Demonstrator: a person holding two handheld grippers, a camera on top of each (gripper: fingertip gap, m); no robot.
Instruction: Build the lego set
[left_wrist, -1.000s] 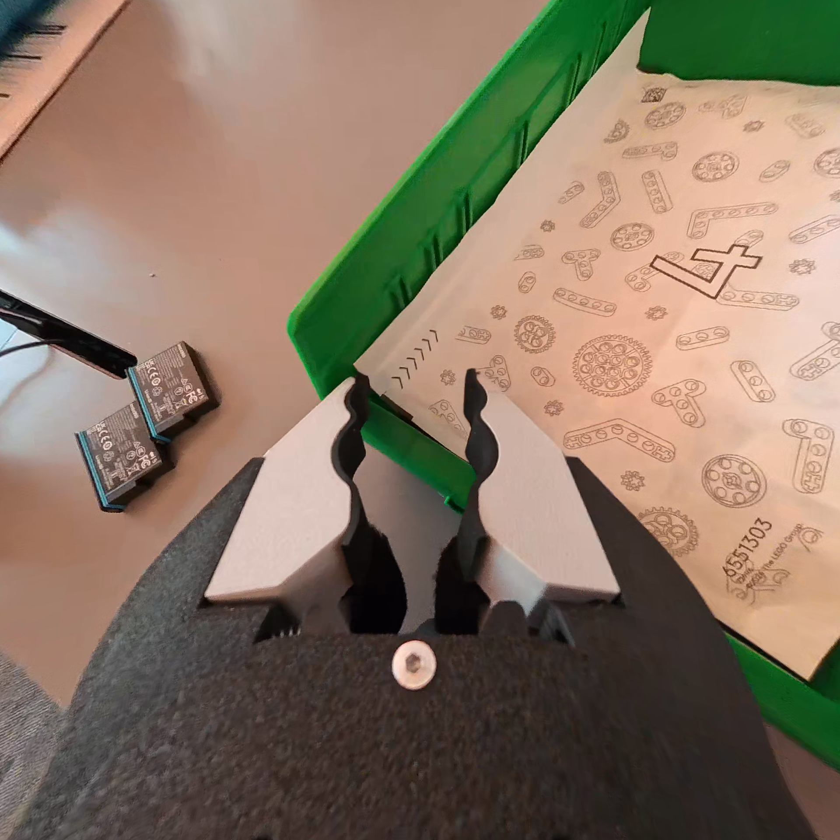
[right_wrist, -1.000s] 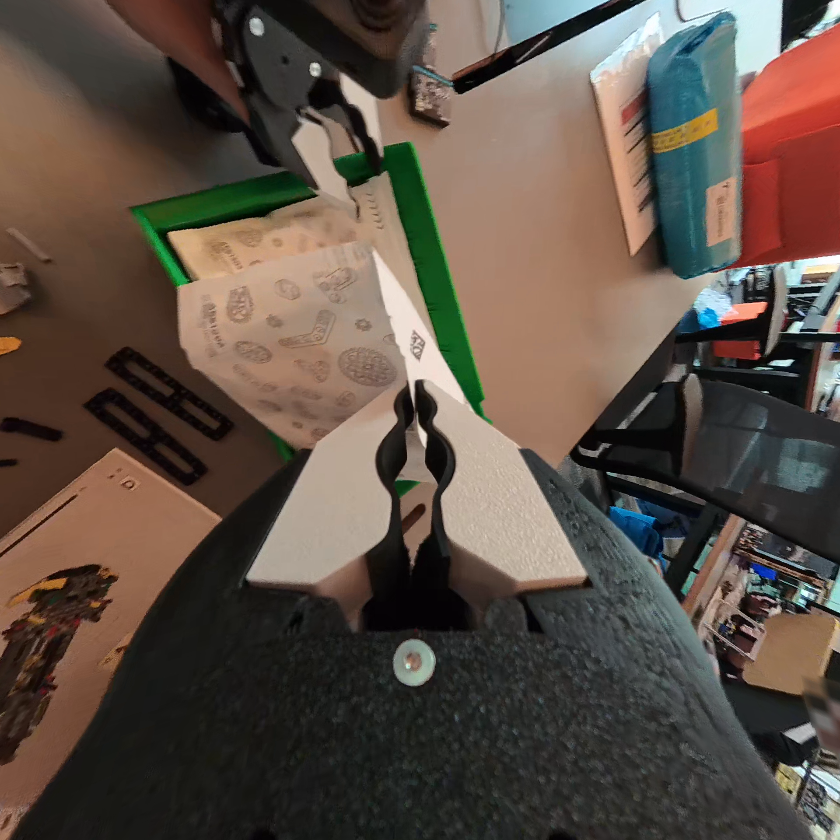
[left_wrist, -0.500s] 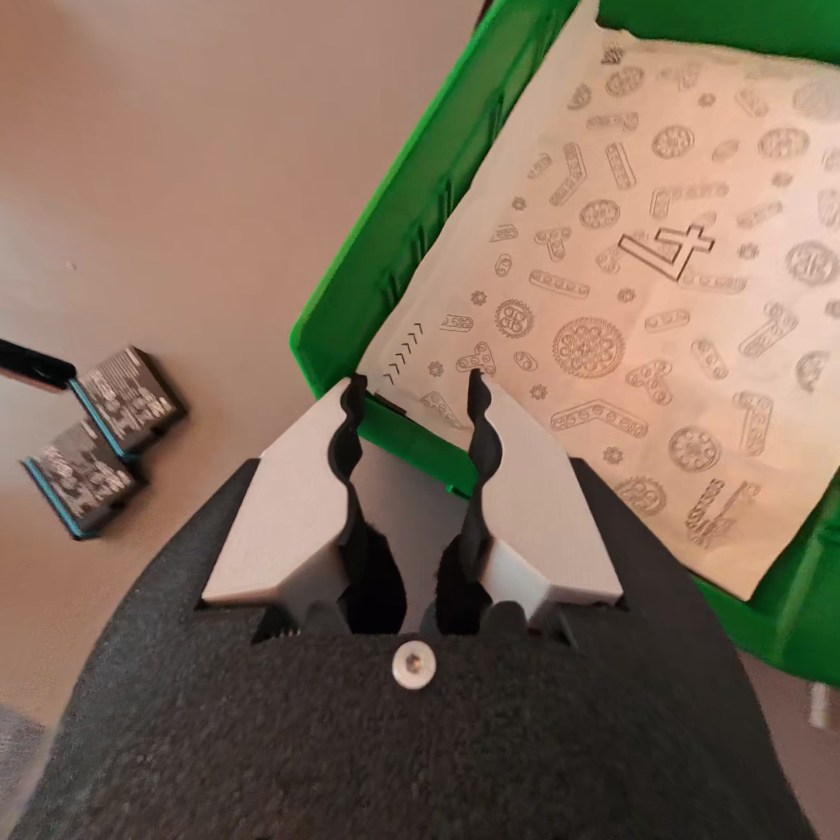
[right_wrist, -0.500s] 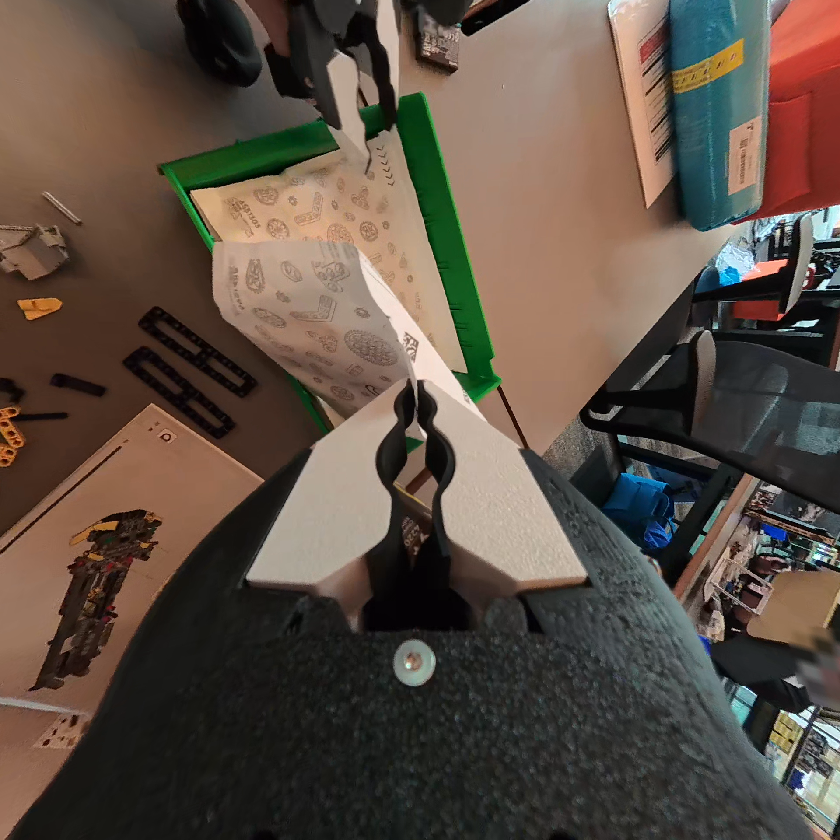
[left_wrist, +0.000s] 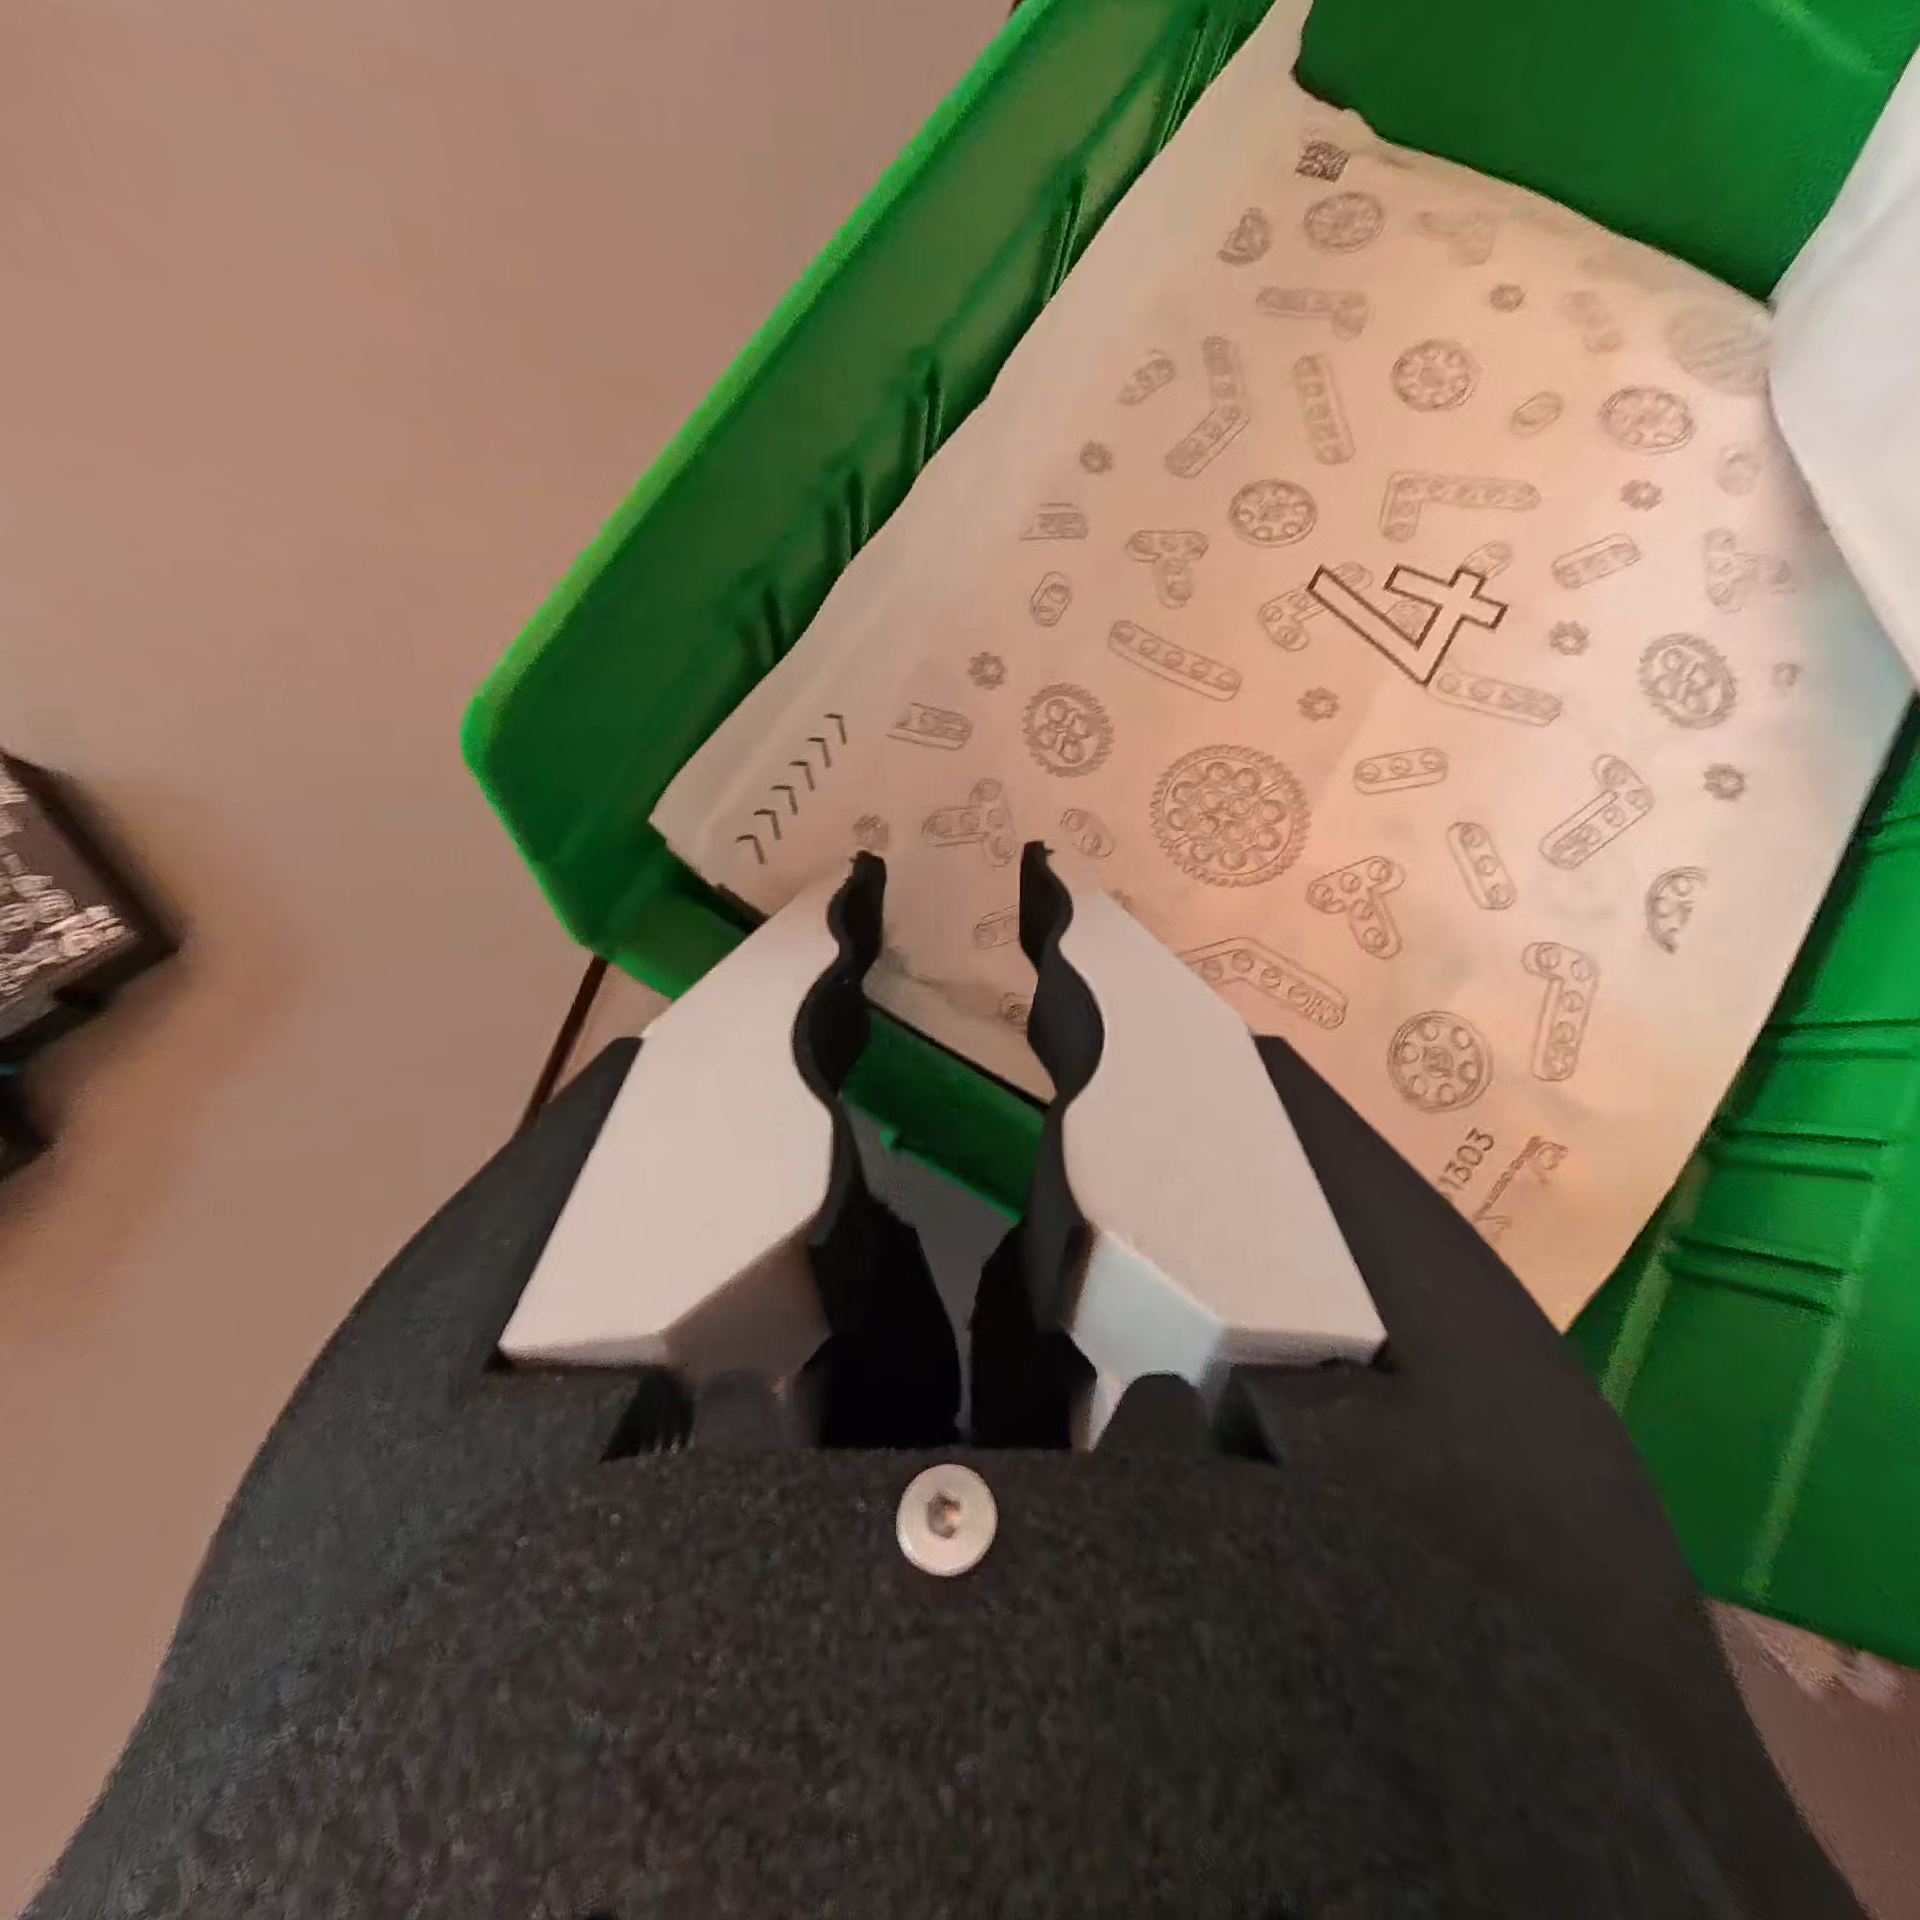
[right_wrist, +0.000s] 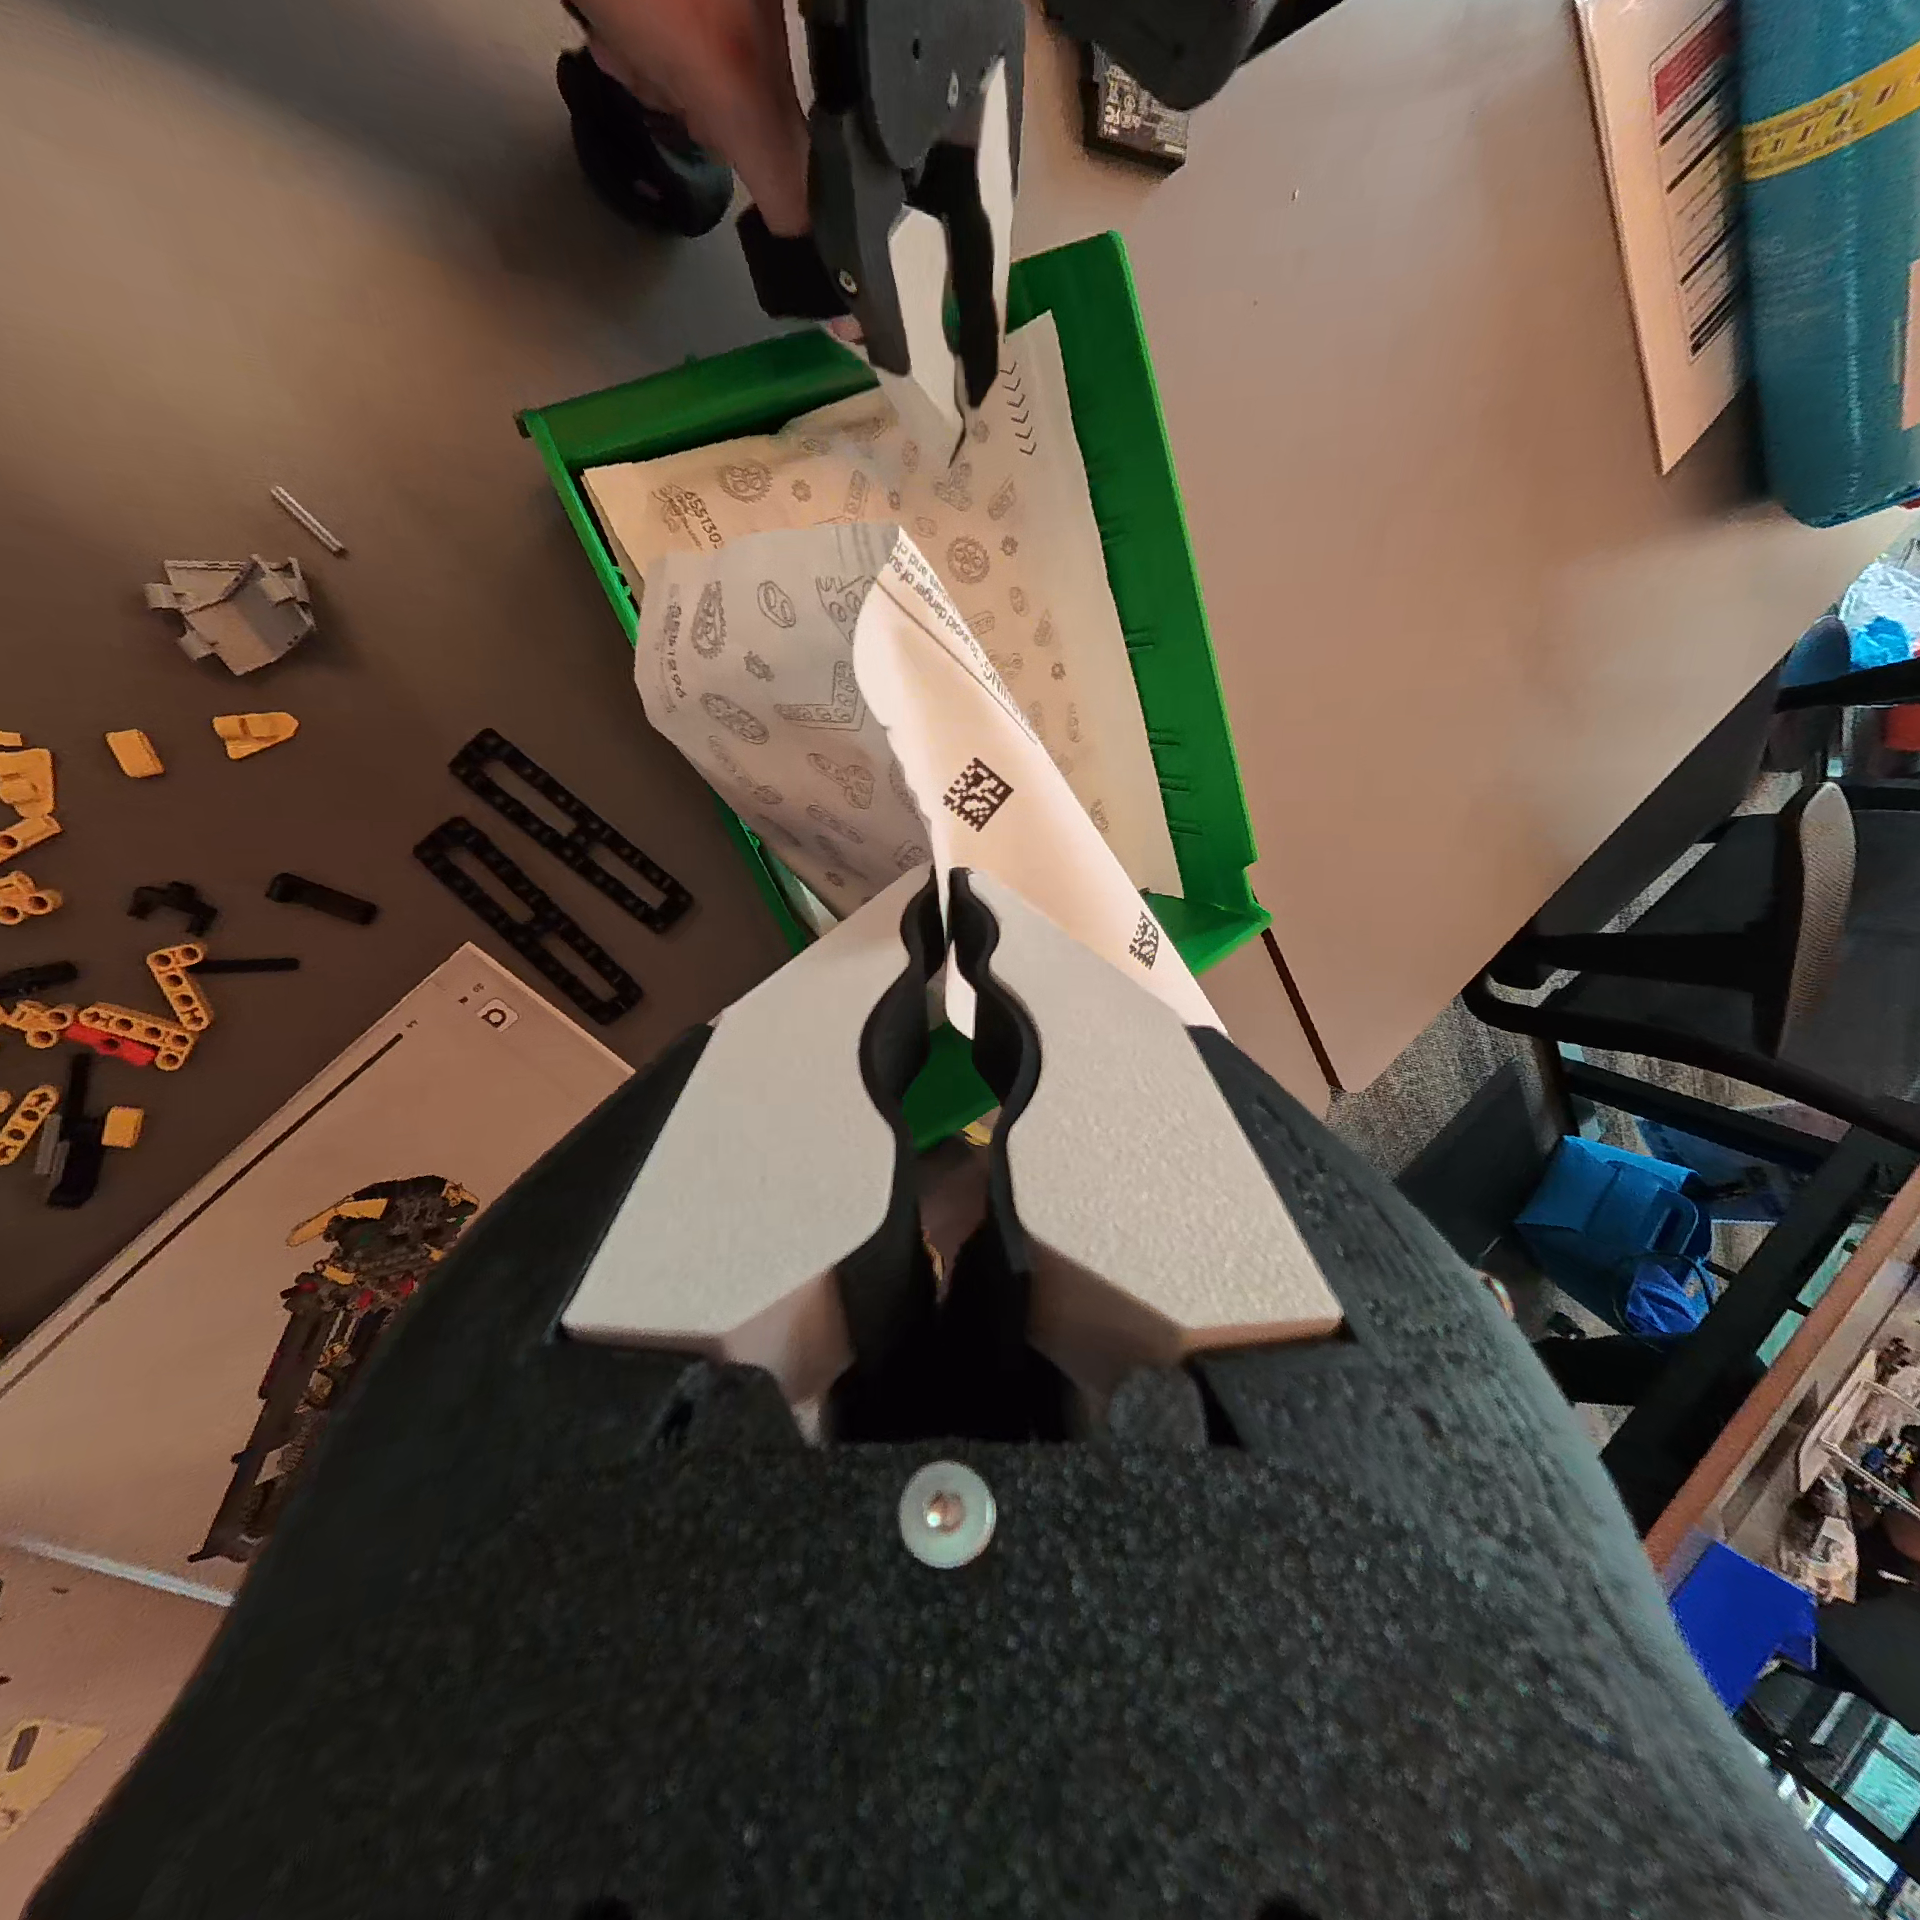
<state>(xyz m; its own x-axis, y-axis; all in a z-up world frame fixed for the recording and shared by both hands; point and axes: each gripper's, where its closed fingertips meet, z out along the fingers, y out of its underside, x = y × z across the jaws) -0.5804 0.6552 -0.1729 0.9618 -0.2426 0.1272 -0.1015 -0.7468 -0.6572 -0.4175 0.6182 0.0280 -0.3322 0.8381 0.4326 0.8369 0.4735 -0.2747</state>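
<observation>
While right gripper (right_wrist: 951, 883) pinches printed bag (right_wrist: 914, 727)

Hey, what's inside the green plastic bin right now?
A printed paper bag lies flat across the green plastic bin. A second paper bag, pinched by the right tool, hangs above. The paper covers the bin floor.

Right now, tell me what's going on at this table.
A person is working a gripper in each hand over a green bin. The right gripper has its jaws shut on a printed paper parts bag, lifted above the bin. The left gripper hovers open over a second paper bag lying in the bin. Loose Lego pieces sit nearby.
</observation>
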